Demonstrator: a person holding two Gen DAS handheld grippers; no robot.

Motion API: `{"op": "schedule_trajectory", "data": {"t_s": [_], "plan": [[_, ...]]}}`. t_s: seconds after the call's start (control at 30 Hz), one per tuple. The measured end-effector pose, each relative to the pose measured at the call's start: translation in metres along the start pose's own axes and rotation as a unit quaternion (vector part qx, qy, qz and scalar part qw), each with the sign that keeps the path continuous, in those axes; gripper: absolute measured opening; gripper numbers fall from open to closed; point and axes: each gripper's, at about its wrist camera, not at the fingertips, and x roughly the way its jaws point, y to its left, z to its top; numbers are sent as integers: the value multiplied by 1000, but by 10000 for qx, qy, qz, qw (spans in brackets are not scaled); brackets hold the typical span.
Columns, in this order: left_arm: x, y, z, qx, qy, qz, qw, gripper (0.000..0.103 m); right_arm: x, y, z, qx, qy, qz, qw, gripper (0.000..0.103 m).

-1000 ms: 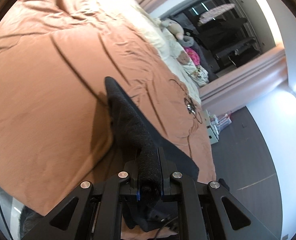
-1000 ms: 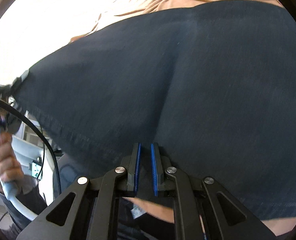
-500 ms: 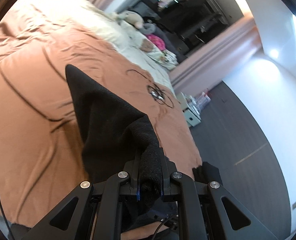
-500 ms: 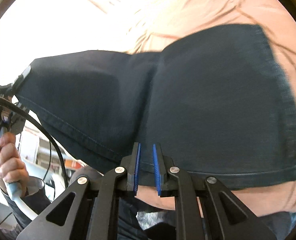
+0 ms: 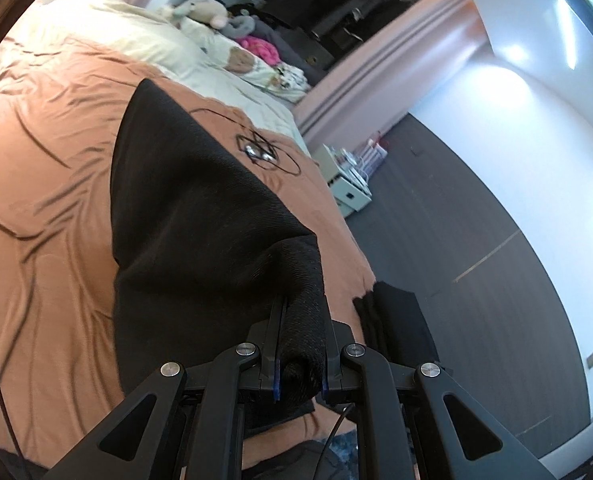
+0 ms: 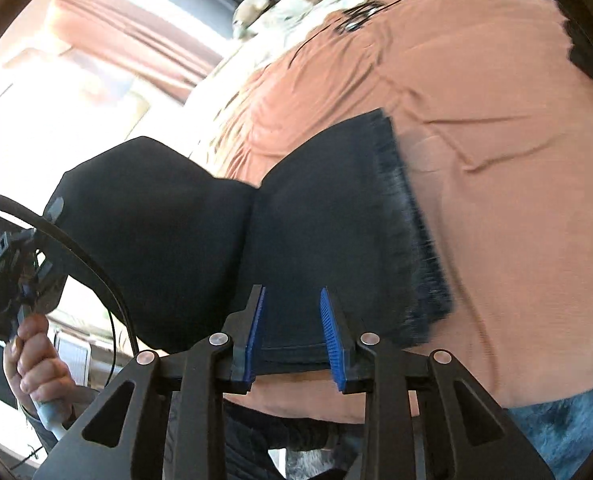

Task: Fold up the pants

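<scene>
From the left wrist camera, the left gripper (image 5: 299, 344) is clenched on a bunched fold of the black pants (image 5: 184, 216), the dark ribbed cloth squeezed between its two fingers (image 5: 270, 336). From that grip the fabric rises and spreads away to the far left, hanging as a broad sheet over the rust-orange bedspread (image 5: 48, 184). Farther off on the spread lies a tangle of black cable (image 5: 262, 152), and beyond it cream pillows (image 5: 136, 36) with stuffed toys (image 5: 212, 12) at the head of the bed. To the right the dark floor (image 5: 456, 216) runs along a white wall, with a small pale cabinet (image 5: 346, 188) standing beside the bed.

From the right wrist camera, the right gripper (image 6: 292, 332) has let go: its jaws have just been opening, and the blue pads (image 6: 328, 332) stand apart with the near hem of the pants (image 6: 328, 220) lying between them, not pinched. That half of the garment lies flat on the bedspread (image 6: 496, 160), its right edge blurred. The other half lifts up to the left, toward the person's left hand (image 6: 36, 364), which grips the handle of the other gripper (image 6: 54, 210), closed on a corner of the cloth.
</scene>
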Motion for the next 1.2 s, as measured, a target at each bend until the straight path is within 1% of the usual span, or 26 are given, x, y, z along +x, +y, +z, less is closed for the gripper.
{"op": "schedule_trajectory", "data": {"t_s": [0.07, 0.27, 0.33, 0.4, 0.43, 0.5, 0.53, 0.57, 0.63, 0.77, 0.8, 0.93, 1.2], "plan": [[6, -5, -5, 47, 76, -43, 10000, 13, -12, -11, 1, 93, -78, -20, 9999, 25], [37, -22, -17, 192, 362, -154, 9990, 13, -39, -26, -15, 279, -176, -127, 9994, 25], [50, -24, -23, 206, 507, -202, 9983, 13, -45, -28, -18, 333, -188, -167, 9991, 25], [68, -28, -32, 282, 811, -217, 9961, 16, -51, -34, -18, 399, -207, -207, 9988, 25], [75, -28, -37, 312, 974, -208, 9945, 22, -54, -37, -19, 438, -223, -234, 9985, 25], [87, -26, -46, 275, 1303, -351, 9905, 29, -60, -40, -19, 495, -244, -253, 9982, 25], [89, -25, -49, 266, 1391, -383, 9892, 38, -62, -42, -19, 522, -259, -254, 9980, 25], [90, -24, -50, 288, 1451, -355, 9884, 52, -64, -43, -19, 547, -277, -251, 9978, 25], [87, -19, -50, 348, 1400, -213, 9893, 61, -67, -44, -19, 568, -301, -237, 9977, 25], [76, 3, -44, 229, 1331, 35, 9908, 61, -64, -40, -17, 540, -270, -182, 9980, 25], [73, 11, -42, 202, 1312, 148, 9910, 61, -61, -42, -17, 529, -255, -166, 9981, 25], [63, 31, -42, 98, 1263, 382, 9912, 61, -46, -39, -12, 459, -165, -133, 9987, 25], [54, 86, -42, -296, 1216, 820, 9887, 61, -14, -36, 11, 422, 11, -140, 9990, 25]]}}
